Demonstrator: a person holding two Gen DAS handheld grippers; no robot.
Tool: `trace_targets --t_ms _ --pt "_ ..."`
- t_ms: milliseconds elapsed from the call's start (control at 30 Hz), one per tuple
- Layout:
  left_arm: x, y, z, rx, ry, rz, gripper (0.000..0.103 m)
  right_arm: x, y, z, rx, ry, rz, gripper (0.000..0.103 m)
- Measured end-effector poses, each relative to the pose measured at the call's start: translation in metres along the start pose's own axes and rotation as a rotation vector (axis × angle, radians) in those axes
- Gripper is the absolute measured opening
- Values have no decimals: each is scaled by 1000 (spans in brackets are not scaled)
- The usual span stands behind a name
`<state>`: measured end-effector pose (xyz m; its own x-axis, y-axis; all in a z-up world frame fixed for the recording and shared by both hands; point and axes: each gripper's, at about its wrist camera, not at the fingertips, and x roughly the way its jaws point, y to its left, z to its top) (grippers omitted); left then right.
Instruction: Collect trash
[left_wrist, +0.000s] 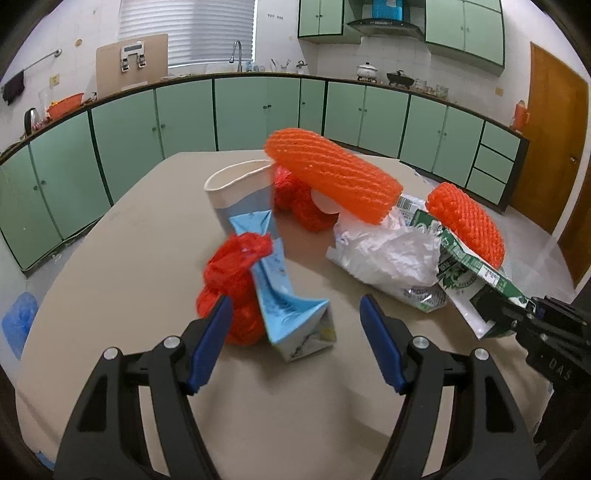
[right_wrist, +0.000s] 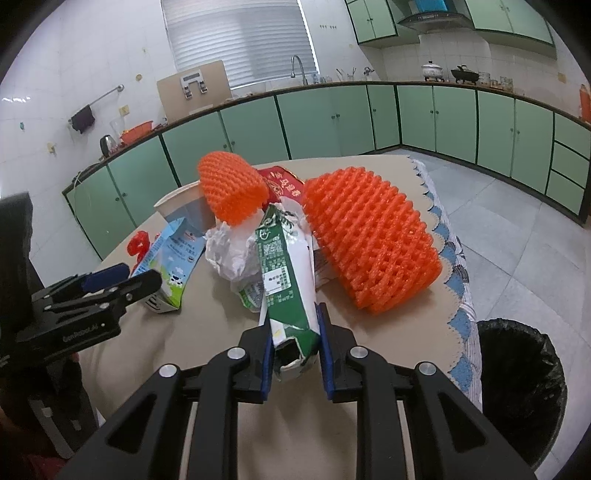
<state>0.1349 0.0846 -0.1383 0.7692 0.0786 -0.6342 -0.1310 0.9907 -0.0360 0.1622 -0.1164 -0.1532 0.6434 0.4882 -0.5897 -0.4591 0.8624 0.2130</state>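
1. Green-and-white milk carton (right_wrist: 286, 273), crushed, lies on the beige table (right_wrist: 207, 325); the right gripper (right_wrist: 293, 349) pinches its torn near end between blue pads.
2. Spread jaws of the left gripper (left_wrist: 295, 325) hang over the table with nothing between the pads; a flattened blue milk carton (left_wrist: 284, 295) sits just beyond, at 12 o'clock from them.
3. A red mesh bag (left_wrist: 231, 284) touches that blue carton at its 9 o'clock.
4. Crumpled white plastic (right_wrist: 231, 251) lies at 10 o'clock of the green carton, touching it.
5. 2 orange foam fruit nets crowd the pile: one (right_wrist: 373, 243) at the green carton's 2 o'clock, one (right_wrist: 231, 188) propped on top at 11 o'clock.
6. A paper cup (left_wrist: 240, 192) stands behind the blue carton.
7. A bin with a black liner (right_wrist: 524, 391) stands on the floor at 4 o'clock, beside the table edge.
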Motion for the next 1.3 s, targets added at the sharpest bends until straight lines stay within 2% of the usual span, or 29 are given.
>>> trace_targets --t_ms 167,233,333,500,567,700,833,933,1067,1200,1300 --pt "14 0 1 -2 16 6 56 -2 1 2 -8 -8 -11 22" --pt "16 1 1 0 14 6 53 -1 1 2 -4 -11 -16 25" --pt "18 3 0 -8 18 -14 42 0 -1 3 10 -14 -26 32" --pt "16 3 -1 -16 13 -19 37 7 -1 3 17 2 -19 32" --pt "14 4 -3 -19 9 -21 36 8 2 2 5 13 -8 28" --pt "3 9 -4 -16 -10 -19 34 5 14 1 -56 16 -24 25" --pt "-19 10 -9 38 -42 -19 34 -2 17 2 -48 16 -9 25" --pt "-25 11 -14 55 -27 -28 34 -1 19 0 -56 26 -9 25" --pt "-14 12 -18 49 8 -30 35 7 14 -2 -26 44 -4 25" --pt "-3 14 -17 32 17 -19 45 13 12 -1 -10 35 -18 35" --pt "4 16 -14 14 23 -20 48 19 9 -1 11 38 -10 39"
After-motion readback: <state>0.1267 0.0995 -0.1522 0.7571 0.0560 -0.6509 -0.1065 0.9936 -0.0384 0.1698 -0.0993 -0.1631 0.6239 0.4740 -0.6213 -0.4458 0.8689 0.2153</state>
